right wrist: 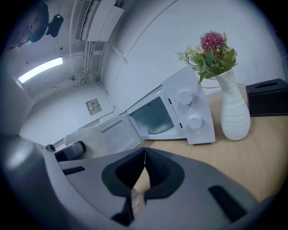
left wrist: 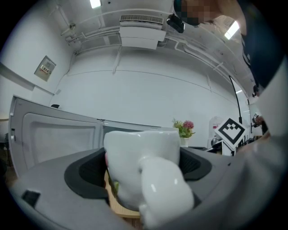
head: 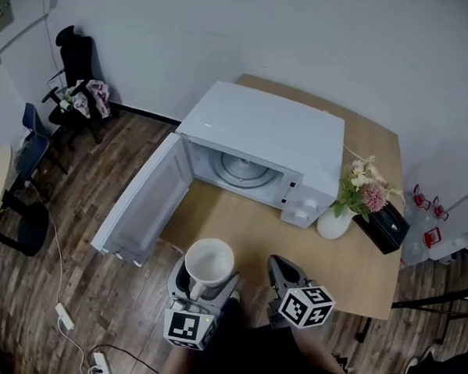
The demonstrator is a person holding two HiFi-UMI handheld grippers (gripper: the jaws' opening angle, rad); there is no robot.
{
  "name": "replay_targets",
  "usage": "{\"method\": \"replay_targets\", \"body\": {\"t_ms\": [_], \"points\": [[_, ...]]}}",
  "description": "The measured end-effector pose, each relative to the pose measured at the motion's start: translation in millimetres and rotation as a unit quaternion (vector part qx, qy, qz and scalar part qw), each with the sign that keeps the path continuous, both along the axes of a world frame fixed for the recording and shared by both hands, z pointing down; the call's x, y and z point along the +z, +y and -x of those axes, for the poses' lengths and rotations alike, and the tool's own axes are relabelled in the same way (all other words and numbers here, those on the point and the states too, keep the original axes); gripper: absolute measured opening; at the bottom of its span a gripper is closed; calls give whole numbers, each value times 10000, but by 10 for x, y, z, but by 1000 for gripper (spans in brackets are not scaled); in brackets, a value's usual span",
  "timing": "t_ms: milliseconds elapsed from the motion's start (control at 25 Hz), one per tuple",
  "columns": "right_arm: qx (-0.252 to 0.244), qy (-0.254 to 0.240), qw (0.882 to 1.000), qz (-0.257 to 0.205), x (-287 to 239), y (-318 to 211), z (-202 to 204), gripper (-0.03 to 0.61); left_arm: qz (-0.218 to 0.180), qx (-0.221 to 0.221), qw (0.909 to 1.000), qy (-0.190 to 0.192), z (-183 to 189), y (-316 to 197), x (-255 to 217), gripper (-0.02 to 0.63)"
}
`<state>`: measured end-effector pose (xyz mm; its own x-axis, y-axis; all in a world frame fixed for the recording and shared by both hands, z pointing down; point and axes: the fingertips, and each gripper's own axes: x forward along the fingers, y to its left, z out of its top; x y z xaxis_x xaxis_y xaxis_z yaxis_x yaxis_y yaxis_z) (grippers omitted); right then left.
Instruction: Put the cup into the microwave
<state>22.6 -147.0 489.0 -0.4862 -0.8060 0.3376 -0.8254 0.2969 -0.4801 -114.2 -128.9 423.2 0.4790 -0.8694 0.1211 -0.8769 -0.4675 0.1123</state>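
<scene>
The left gripper (head: 208, 282) is clamped on the one white cup (head: 209, 261), upright over the table's (head: 239, 229) near edge. To its right, the right gripper's (head: 278, 264) jaws are together and empty. Beyond stands one microwave (head: 268, 137), its door (head: 139, 205) open to the left. Right of it are one flower vase (head: 334, 223) and one black box (head: 382, 225).

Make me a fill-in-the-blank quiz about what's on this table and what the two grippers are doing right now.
1. The left gripper is shut on a white ____.
2. The microwave has its door standing ____.
3. The right gripper, with its jaws together, holds ____.
4. The white vase beside the microwave holds ____.

Missing words: cup; open; nothing; flowers.
</scene>
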Motion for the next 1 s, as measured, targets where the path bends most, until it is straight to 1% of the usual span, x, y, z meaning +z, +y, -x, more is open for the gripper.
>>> {"method": "replay_targets", "body": {"t_ms": [160, 520, 680, 800, 1000], "points": [[188, 20, 9998, 53, 51, -171, 3, -6, -20, 207, 9998, -63, 29, -246, 30, 457], [523, 22, 9985, 133, 121, -437, 7, -6, 30, 534, 9986, -2, 69, -674, 116, 459], [646, 46, 9978, 135, 129, -480, -11, -6, 152, 583, 9982, 8, 69, -826, 159, 459], [745, 61, 9971, 145, 125, -478, -44, -6, 76, 706, 9975, 50, 27, -936, 195, 458], [849, 96, 9961, 238, 157, -477, -134, -6, 30, 773, 9970, 25, -60, -1112, 217, 459]]}}
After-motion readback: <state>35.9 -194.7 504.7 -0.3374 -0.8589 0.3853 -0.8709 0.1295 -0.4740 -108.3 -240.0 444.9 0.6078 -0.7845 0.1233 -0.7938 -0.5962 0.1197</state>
